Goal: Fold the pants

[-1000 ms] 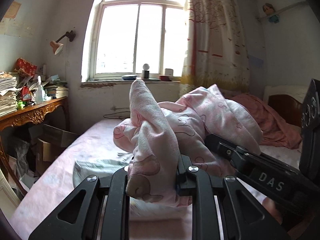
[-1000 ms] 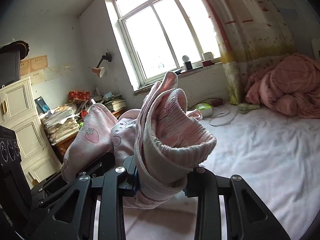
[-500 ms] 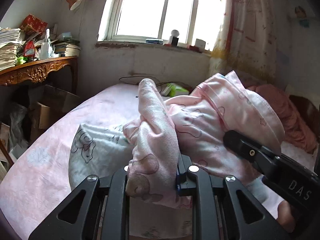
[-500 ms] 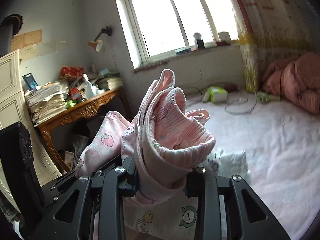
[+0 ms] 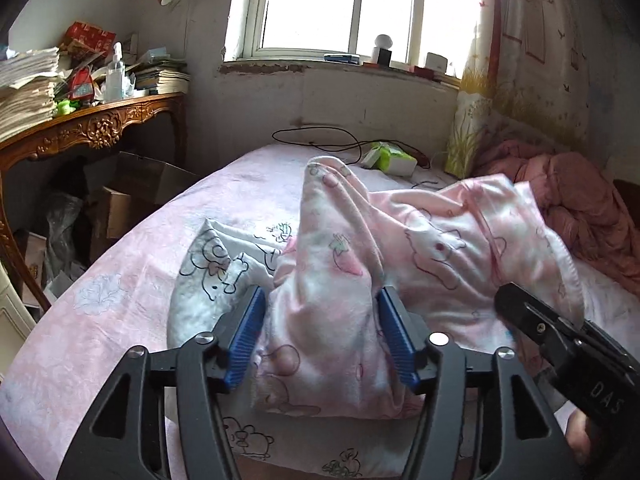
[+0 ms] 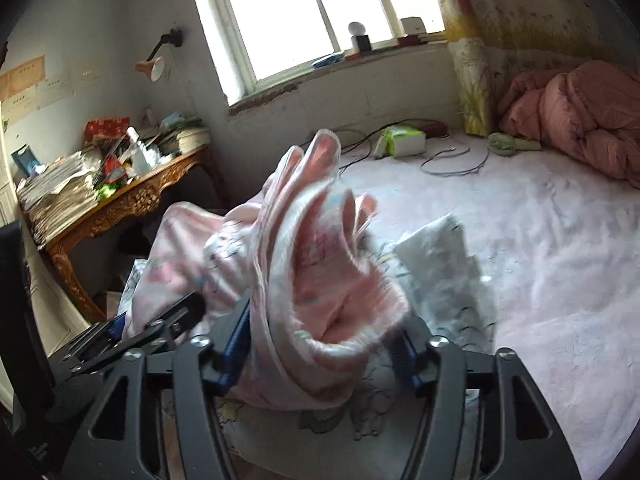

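- Two grippers are sharing one garment; the left gripper point(image 5: 320, 328) and the right gripper point(image 6: 320, 336) are each standing with blue-padded fingers parted, a bunch of the pink printed pants point(image 5: 432, 248) lying loosely between them rather than being pinched.
- Judging by the gap showing beside the left gripper's blue pads point(image 5: 246, 336), the cloth is resting in the jaws, not being squeezed; on the right the picture is smeared, yet its pads are also sitting wide of the bundle.
- Seen from the left wrist camera, the pants are running away from the fingers toward the right, their long axis crossing over to where the right gripper's black body is sitting at the lower right edge; so the grippers are side by side, close together, with the garment bridging them.
- Beneath the bundle, a grey cartoon-print cloth point(image 5: 208, 280) is lying on the pink bed sheet point(image 5: 120, 304); the pants are hanging just above or on it, and I cannot tell which.
- My reading: the garment is being let go onto that cloth; neither hand is nearer, both being at the same end; the next move likely depends on drawing straight back along the fingers so the pile is not dragged.
- Well apart, the green tissue pack point(image 6: 400, 142) and the cable point(image 6: 456, 160) are lying near the window wall, out of the way.
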`<action>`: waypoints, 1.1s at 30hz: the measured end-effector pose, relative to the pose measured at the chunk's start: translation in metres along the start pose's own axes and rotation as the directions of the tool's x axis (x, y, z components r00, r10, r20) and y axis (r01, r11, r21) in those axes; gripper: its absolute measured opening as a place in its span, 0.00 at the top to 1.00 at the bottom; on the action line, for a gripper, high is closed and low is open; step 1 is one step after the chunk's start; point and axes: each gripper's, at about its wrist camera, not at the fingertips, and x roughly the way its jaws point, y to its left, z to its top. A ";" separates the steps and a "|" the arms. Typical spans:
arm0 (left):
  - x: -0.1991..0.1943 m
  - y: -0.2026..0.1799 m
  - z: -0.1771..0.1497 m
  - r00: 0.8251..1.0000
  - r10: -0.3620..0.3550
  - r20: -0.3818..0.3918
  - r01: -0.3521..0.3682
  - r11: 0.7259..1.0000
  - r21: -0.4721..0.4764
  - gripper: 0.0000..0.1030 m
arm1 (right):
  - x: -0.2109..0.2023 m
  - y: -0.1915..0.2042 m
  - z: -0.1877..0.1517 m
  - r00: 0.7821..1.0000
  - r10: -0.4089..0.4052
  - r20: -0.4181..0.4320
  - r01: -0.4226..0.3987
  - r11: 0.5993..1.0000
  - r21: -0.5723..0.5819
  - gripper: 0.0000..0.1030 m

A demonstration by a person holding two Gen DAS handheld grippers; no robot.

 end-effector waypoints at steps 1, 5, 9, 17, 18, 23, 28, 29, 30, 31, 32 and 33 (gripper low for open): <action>-0.003 0.003 0.002 1.000 0.000 0.009 0.000 1.000 -0.011 0.41 | -0.002 -0.001 0.001 1.000 0.004 -0.002 -0.004 1.000 0.002 0.37; -0.011 0.012 0.009 0.999 0.012 0.033 -0.011 0.999 -0.037 0.37 | -0.009 -0.005 0.003 1.000 0.003 0.005 -0.003 1.000 0.018 0.37; -0.024 0.017 0.016 0.997 0.022 0.073 -0.018 0.999 -0.051 0.36 | -0.021 -0.004 0.010 1.000 0.007 0.023 -0.007 0.999 0.039 0.37; -0.065 -0.008 0.028 0.982 0.006 0.188 -0.012 0.999 0.032 0.27 | -0.072 0.002 0.031 0.983 -0.067 0.171 0.077 0.996 -0.051 0.24; -0.073 -0.012 0.030 0.977 0.000 0.212 -0.008 0.999 0.039 0.22 | -0.078 0.002 0.034 0.980 -0.075 0.184 0.086 0.995 -0.055 0.22; -0.108 -0.025 0.036 0.946 0.048 0.319 -0.072 0.995 0.065 0.02 | -0.101 0.004 0.045 0.968 -0.109 0.224 0.135 0.985 -0.105 0.08; -0.126 -0.037 0.038 0.929 0.058 0.365 -0.110 0.987 0.121 0.01 | -0.125 0.004 0.052 0.946 -0.152 0.288 0.200 0.969 -0.146 0.00; -0.130 -0.039 0.037 0.929 0.044 0.368 -0.095 0.988 0.123 0.01 | -0.128 0.002 0.054 0.945 -0.155 0.287 0.203 0.969 -0.143 0.00; -0.134 -0.042 0.038 0.928 0.027 0.371 -0.078 0.989 0.123 0.01 | -0.133 -0.002 0.055 0.945 -0.162 0.283 0.207 0.969 -0.135 0.00; -0.141 -0.044 0.038 0.927 0.013 0.376 -0.062 0.991 0.119 0.01 | -0.140 -0.008 0.055 0.944 -0.176 0.278 0.217 0.968 -0.124 0.00; -0.148 -0.048 0.038 0.924 0.001 0.382 -0.050 0.992 0.117 0.01 | -0.146 -0.012 0.056 0.944 -0.188 0.272 0.227 0.967 -0.119 0.00; -0.159 -0.053 0.036 0.918 -0.001 0.397 -0.048 0.992 0.115 0.01 | -0.155 -0.017 0.056 0.943 -0.199 0.267 0.237 0.964 -0.120 0.00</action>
